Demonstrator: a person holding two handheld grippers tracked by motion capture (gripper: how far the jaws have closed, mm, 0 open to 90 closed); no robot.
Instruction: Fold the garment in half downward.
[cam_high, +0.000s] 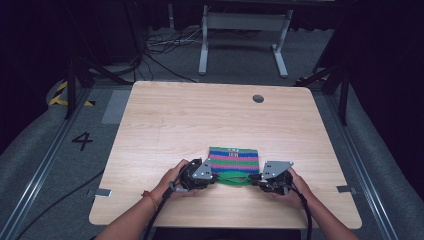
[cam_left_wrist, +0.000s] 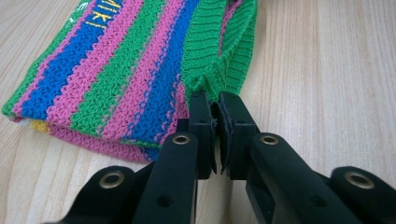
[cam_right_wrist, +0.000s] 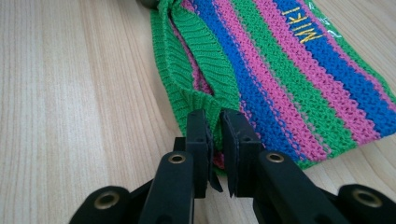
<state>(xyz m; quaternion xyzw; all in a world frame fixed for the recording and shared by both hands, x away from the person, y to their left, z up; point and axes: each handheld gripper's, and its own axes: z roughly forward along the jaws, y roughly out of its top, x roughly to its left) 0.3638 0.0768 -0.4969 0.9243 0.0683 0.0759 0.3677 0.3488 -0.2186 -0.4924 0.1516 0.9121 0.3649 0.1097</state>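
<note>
High view: a striped knit piece (cam_high: 233, 161) lies flat on the table (cam_high: 170, 120), near the person's edge and about midway across. The left gripper (cam_high: 214, 176) holds its near-left corner and the right gripper (cam_high: 253, 177) its near-right corner, both low over the wood. In the left gripper view the jaws are nearly shut, pinching the green ribbed hem (cam_left_wrist: 212, 60) at its fold; the right gripper view shows the same, jaws clamped on the green rib (cam_right_wrist: 196, 70) at the other corner. The hem looks like a double layer, perhaps the mouth of a pouch or hat, though I can't tell which.

Each pinch takes only the very edge of a stretchy rib, so a quick lift or outward pull could let the yarn slip free. If one side lets go first, the piece would swing and bunch. Uneven pulling could also skew the fabric, and the jaw tips sit close enough to the table to scrape it.
</note>
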